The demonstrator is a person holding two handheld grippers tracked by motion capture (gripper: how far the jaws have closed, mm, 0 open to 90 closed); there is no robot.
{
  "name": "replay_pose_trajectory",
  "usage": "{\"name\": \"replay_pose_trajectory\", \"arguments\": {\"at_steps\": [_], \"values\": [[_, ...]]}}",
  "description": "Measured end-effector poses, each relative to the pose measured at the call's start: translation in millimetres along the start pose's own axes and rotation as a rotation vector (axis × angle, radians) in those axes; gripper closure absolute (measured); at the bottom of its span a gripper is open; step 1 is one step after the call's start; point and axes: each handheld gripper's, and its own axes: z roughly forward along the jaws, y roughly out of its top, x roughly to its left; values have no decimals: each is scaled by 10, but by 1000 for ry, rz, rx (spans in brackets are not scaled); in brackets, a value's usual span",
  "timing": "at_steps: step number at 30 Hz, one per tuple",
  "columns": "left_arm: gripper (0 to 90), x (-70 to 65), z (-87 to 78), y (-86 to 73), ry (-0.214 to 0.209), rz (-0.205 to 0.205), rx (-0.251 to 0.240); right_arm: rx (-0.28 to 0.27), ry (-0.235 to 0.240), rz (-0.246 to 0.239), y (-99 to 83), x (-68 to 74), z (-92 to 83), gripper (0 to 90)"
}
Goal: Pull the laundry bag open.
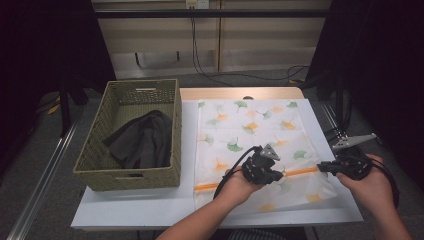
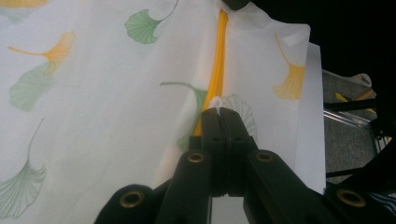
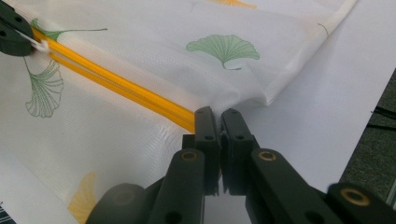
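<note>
Orange zipper (image 1: 300, 171) on leaf-print bag (image 1: 250, 135), part opened.
Left gripper (image 1: 270, 172) clamped on pull tab (image 2: 215, 101), right gripper (image 1: 325, 167) on bag's end; middle reached.

White mesh laundry bag (image 1: 250, 145) printed with green and orange ginkgo leaves, lying flat on the white table (image 1: 150, 205), spanning its right half, orange zipper (image 1: 300, 171) running parallel to the near edge, partly closed
</note>
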Motion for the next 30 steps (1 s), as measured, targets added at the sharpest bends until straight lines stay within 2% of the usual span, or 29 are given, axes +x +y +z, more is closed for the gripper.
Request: {"name": "replay_pose_trajectory", "arguments": {"at_steps": [1,4,5,6,10,12,13,14,15,16,18,19,20,21,24,25,27,28,29,30], "values": [[900,6,-20,-4,6,1,10,1,1,3,-4,-10,3,872],[900,16,-44,-36,9,-10,-14,1,-1,9,-8,-31,18,872],[900,26,-77,-32,16,4,16,6,7,8,-10,-37,18,873],[900,23,-86,-47,16,-5,-1,5,7,8,-10,-39,22,873],[900,29,-164,-60,31,8,27,3,-1,5,-9,-42,32,872],[900,31,-192,-70,31,5,22,6,1,11,-8,-41,34,872],[900,35,-194,-81,27,5,4,6,2,9,-8,-42,38,872],[900,36,-220,-75,32,12,32,5,3,7,-9,-44,40,872],[900,38,-214,-86,23,13,14,5,6,7,-10,-46,43,872],[900,32,-236,-76,35,18,44,5,3,5,-11,-46,48,872],[900,27,-249,-81,33,27,49,8,6,12,-12,-49,50,872],[900,25,-240,-93,25,26,30,9,5,12,-14,-50,54,872],[900,22,-259,-87,33,35,56,7,11,9,-15,-59,55,872],[900,17,-251,-102,30,32,39,10,12,13,-17,-57,56,872],[900,20,-275,-118,30,30,47,21,-4,15,-22,-76,64,872],[900,26,-296,-116,35,34,70,21,-4,15,-22,-76,64,872],[900,37,-324,-126,38,41,82,24,-3,21,-28,-81,71,872],[900,34,-325,-140,39,29,65,25,1,24,-31,-82,76,872],[900,44,-348,-143,36,37,76,28,-1,24,-35,-84,80,872],[900,43,-350,-162,33,26,56,33,0,25,-35,-88,81,872]]}}
